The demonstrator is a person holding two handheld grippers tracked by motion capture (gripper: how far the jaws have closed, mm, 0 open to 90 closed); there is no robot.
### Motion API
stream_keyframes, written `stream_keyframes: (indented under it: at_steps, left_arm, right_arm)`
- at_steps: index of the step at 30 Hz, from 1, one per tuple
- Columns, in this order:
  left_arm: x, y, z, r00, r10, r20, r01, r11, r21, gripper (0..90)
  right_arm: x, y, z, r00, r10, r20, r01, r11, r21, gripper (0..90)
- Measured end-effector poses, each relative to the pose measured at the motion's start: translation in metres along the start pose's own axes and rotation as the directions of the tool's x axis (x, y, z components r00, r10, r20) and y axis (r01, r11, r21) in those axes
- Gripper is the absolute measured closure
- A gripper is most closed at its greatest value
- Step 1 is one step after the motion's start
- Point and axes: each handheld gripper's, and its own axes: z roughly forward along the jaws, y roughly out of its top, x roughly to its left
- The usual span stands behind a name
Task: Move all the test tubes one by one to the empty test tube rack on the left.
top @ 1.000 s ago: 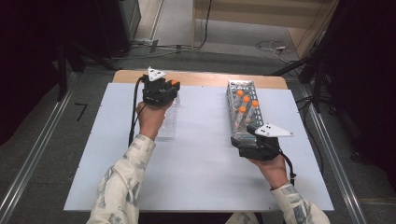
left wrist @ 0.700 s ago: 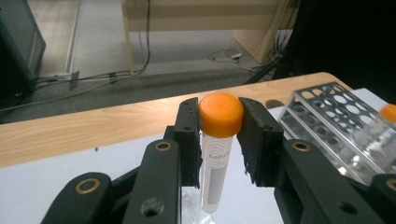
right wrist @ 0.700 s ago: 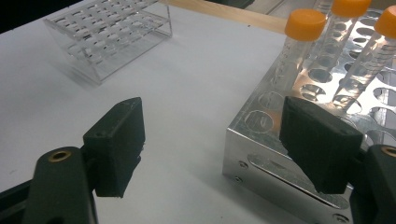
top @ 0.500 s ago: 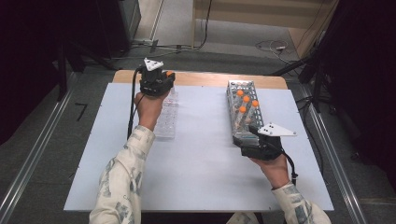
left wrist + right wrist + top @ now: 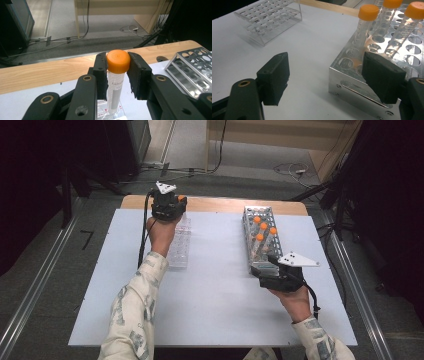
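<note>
Tube: orange screw cap, clear plastic body with printed marks, pinched at the cap by the left gripper (image 5: 169, 206) at the far left of the table (image 5: 210, 310), above the far end of the clear rack (image 5: 179, 245).
High view, right side: metal rack (image 5: 260, 245) holding four orange-capped tubes at its far end; right gripper (image 5: 272, 270) at its near end.
Left gripper view: tube (image 5: 117, 80) hangs upright between flat black pads, which press on both sides of the ribbed cap (image 5: 118, 61); its lower end sits just over clear plastic.
Right gripper view: jaws spread wide and holding nothing, one pad over bare white table, the other over the near corner of the metal rack (image 5: 352, 75); clear rack (image 5: 268, 21) well apart, far left.
Materials: metal rack is shiny perforated sheet with round holes; clear rack is glossy acrylic, hard to read against the matte white top.
Step, as judged: seat the tube in a far hole of the clear rack.
Doing it well: keep the tube vertical, centre its tip over one hole, lower slowly, release only once it rests.
</note>
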Motion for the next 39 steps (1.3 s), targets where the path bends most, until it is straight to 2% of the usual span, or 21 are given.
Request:
stream_keyframes:
  at_steps: [21, 28, 30, 39]
  left_arm:
    - [-0.004, -0.029, 0.017, 0.9992, 0.039, -0.008, -0.038, 0.9949, 0.093, 69.7]
    - [-0.005, -0.032, 0.02, 0.9985, 0.054, -0.009, -0.052, 0.9906, 0.126, 69.3]
    - [-0.004, -0.034, 0.02, 0.999, 0.044, -0.004, -0.043, 0.9911, 0.126, 68.9]
    - [-0.005, -0.037, 0.023, 0.9987, 0.051, -0.005, -0.05, 0.9889, 0.14, 68.8]
  right_arm:
    - [0.0, 0.0, 0.001, 1.0, -0.001, 0.001, 0.001, 1.0, 0.005, 21.6]
    - [0.001, -0.001, 0.003, 1.0, -0.004, 0.002, 0.004, 1.0, 0.009, 21.6]
    - [0.001, -0.001, 0.003, 1.0, -0.002, 0.002, 0.002, 1.0, 0.009, 21.7]
    - [0.001, -0.001, 0.003, 1.0, 0.0, 0.002, 0.0, 1.0, 0.013, 21.7]
